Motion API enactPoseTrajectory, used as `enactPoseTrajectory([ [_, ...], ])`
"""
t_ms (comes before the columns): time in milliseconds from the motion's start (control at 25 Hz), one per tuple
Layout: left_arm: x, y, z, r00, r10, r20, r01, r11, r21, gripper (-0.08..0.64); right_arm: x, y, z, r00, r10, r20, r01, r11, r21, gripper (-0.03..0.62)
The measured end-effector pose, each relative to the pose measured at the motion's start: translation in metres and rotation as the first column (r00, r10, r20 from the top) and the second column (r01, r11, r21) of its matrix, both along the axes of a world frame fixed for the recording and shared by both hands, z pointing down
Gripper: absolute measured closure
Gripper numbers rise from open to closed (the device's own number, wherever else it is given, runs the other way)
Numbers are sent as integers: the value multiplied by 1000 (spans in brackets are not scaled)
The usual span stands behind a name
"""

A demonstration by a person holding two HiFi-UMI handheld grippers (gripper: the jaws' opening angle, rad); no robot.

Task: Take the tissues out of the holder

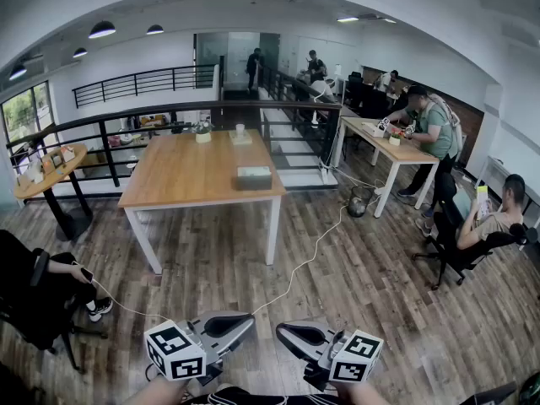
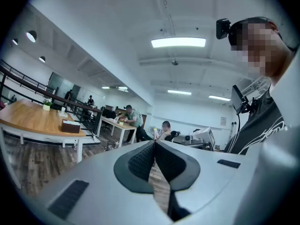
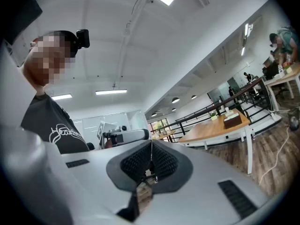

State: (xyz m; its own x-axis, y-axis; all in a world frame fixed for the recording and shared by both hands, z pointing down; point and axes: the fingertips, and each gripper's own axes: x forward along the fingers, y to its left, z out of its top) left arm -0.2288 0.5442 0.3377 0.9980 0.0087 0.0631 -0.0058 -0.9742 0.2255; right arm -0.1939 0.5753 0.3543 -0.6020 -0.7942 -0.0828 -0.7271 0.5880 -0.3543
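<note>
Open-plan office. Evidence: a long wooden surface (image 1: 194,175) and a second work surface (image 1: 396,148) with a person (image 1: 432,133) standing at it. There is a wheeled office chair (image 1: 456,256), black railing (image 1: 143,81), plank floor (image 1: 354,294) and ceiling lamps (image 1: 102,29).

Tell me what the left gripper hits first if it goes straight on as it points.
Nothing near: the left gripper points over the floor toward the seated person, far off. The right gripper lies close beside that line and might be clipped; depth is unclear.
</note>
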Motion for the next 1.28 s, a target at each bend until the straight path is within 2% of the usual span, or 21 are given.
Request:
enactPoseTrajectory([
  [600, -7, 16, 4, 1000, 10, 13, -10, 1000, 11, 546, -8, 13, 4, 1000, 4, -9, -4, 1000, -16, 572],
  [800, -9, 6, 12, 1000, -5, 12, 6, 1000, -12, 546, -7, 4, 10, 1000, -4, 3, 4, 999, -32, 572],
  [1000, -3, -6, 12, 1000, -19, 1, 19, 1000, -15, 546, -1, -6, 17, 998, 13, -60, -16, 999, -44, 572],
  [1280, 8, -34, 20, 1000, 1, -12, -2, 999, -43, 546, 13, -38, 26, 999, 21, -48, -24, 998, -53, 572],
])
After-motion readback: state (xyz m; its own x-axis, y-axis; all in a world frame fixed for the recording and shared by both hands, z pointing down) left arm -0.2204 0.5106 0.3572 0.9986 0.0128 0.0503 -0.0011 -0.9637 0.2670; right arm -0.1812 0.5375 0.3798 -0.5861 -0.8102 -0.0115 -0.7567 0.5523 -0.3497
